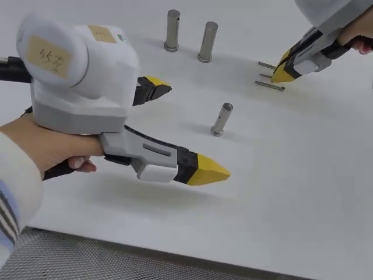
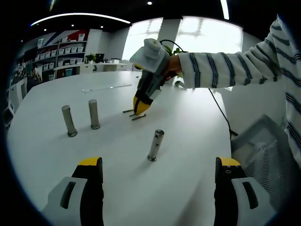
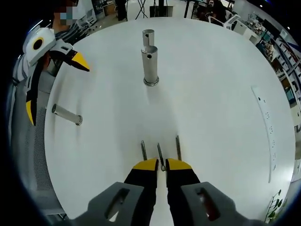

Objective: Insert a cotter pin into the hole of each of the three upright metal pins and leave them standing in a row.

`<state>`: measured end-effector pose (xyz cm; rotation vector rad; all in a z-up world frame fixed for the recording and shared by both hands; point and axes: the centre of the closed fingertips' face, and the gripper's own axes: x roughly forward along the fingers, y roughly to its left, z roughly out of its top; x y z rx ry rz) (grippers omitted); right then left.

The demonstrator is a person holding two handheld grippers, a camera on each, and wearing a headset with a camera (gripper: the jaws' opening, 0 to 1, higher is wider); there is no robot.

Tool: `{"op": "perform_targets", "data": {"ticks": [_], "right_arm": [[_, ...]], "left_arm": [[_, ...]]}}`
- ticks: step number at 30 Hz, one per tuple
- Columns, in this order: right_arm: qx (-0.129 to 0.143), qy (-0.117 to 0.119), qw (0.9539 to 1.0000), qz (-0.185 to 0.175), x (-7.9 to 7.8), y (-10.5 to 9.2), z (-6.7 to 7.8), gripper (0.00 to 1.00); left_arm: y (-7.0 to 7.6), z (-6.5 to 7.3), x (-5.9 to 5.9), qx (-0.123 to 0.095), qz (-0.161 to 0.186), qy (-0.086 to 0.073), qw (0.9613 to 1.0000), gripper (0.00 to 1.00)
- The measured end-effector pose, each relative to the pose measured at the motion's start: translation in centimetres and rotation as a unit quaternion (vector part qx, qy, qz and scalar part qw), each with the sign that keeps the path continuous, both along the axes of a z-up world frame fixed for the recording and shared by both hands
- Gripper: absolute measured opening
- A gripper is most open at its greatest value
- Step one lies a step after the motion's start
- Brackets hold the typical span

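Steel cotter pin (image 3: 160,151) lies pinched between the right tongs (image 3: 162,163).

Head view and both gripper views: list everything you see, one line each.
metal pins: three, silver, upright on the table; two side by side, one apart.
cotter pins: three, grey, lying side by side at the right gripper's tips.
table: one, white, under everything.
mesh: one, grey, below the table's near edge.
left gripper: one, grey, black, yellow-tipped; jaws wide open over the table.
right gripper: one, same colours; jaws shut on the middle cotter pin.
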<state>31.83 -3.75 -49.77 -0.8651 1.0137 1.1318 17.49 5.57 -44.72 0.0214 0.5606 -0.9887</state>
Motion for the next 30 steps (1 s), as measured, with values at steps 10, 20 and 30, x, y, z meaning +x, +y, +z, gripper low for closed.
{"op": "perform_targets", "data": {"ticks": [10, 20, 30], "right_arm": [[0.004, -0.007, 1.0, 0.006, 0.8, -0.3, 0.0, 0.0], [0.039, -0.025, 0.9988, -0.014, 1.2, -0.5, 0.3, 0.0], [0.082, -0.052, 0.9943, -0.043, 0.2, -0.6, 2.7, 0.0]], "left_arm": [[0.9, -0.7, 0.2, 0.002, -0.005, 0.004, 1.0, 0.96], [0.7, -0.4, 0.3, -0.007, 0.0, 0.007, 1.0, 0.96], [0.3, -0.3, 0.1, -0.016, -0.002, 0.013, 0.9998, 0.94]]}}
